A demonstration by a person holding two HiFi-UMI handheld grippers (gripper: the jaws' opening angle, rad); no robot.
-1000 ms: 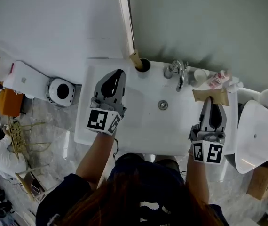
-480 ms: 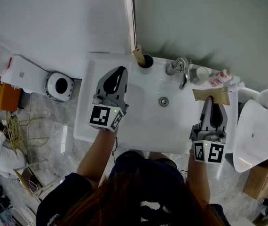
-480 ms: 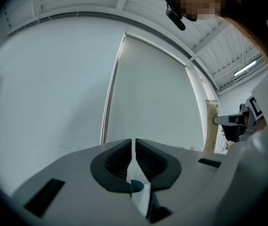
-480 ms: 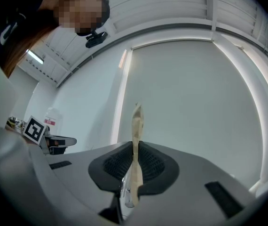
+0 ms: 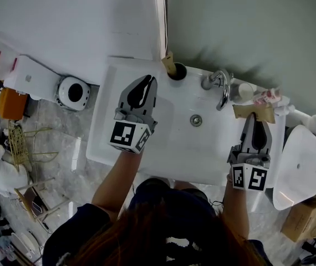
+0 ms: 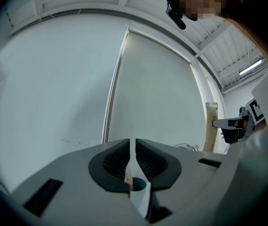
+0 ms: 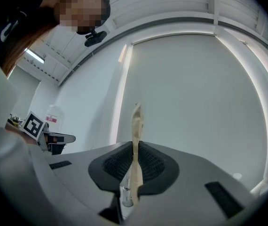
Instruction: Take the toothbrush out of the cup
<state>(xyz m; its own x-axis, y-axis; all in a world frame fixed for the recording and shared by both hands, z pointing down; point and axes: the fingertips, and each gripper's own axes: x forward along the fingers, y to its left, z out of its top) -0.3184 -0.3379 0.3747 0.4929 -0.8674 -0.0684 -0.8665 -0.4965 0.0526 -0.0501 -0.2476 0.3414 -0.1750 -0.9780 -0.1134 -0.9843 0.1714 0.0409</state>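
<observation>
A dark cup [image 5: 177,72] stands at the back rim of the white sink [image 5: 111,143]. A toothbrush in a tan paper wrapper [image 5: 169,63] sticks out of it. My left gripper [image 5: 147,81] hovers over the basin just short of the cup, shut with nothing in it. In the left gripper view the cup [image 6: 138,185] and the wrapper [image 6: 128,175] show through the slit of my left gripper [image 6: 133,147]. My right gripper [image 5: 252,118] is shut on a tan paper packet [image 5: 250,111] at the sink's right side. The packet [image 7: 135,140] stands edge-on between the pads of my right gripper [image 7: 135,149].
A chrome faucet [image 5: 220,85] and the drain [image 5: 196,120] lie between the grippers. A small white cup [image 5: 246,91] and a tube [image 5: 269,96] sit at the back right. A white round lid [image 5: 299,168] is right of the sink, and a round white device [image 5: 74,92] is to its left.
Both grippers have shifted a little over the sink and the view has slid with them. The right one still holds the packet and the left stays shut and empty.
</observation>
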